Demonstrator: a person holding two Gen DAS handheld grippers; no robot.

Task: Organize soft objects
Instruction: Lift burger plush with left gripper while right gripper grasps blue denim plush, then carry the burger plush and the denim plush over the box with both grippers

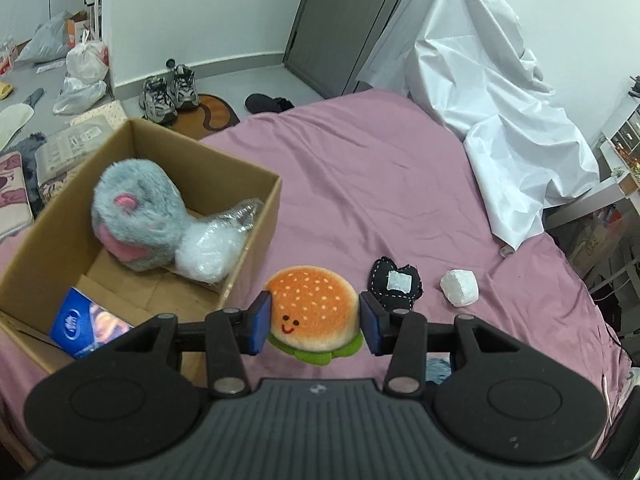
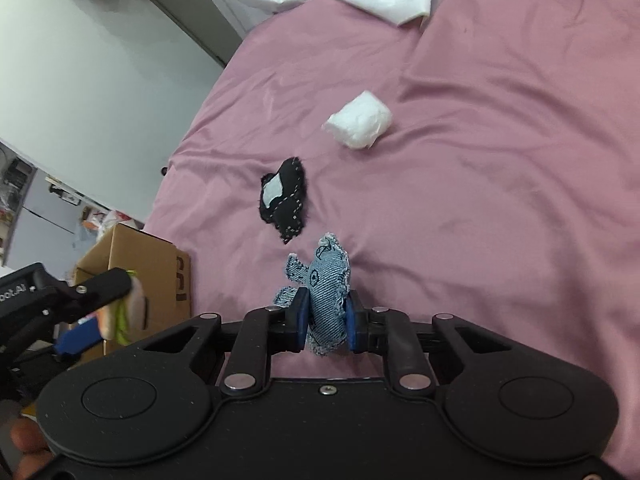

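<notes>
Pinching a round, fuzzy burger plush (image 1: 314,314), the left hand-held gripper (image 1: 313,325) hovers beside the cardboard box (image 1: 248,236); the right hand-held gripper (image 2: 325,322) clamps a frayed denim toy (image 2: 325,300) over the smooth pink bed (image 2: 500,160)

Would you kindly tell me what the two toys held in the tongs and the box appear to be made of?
The burger in the left tongs looks like short-pile plush: matte, fuzzy, with stitched face. The elephant in the right tongs looks like denim: blue twill weave, frayed edges. The box appears to be plain brown cardboard, seemingly corrugated.
</notes>
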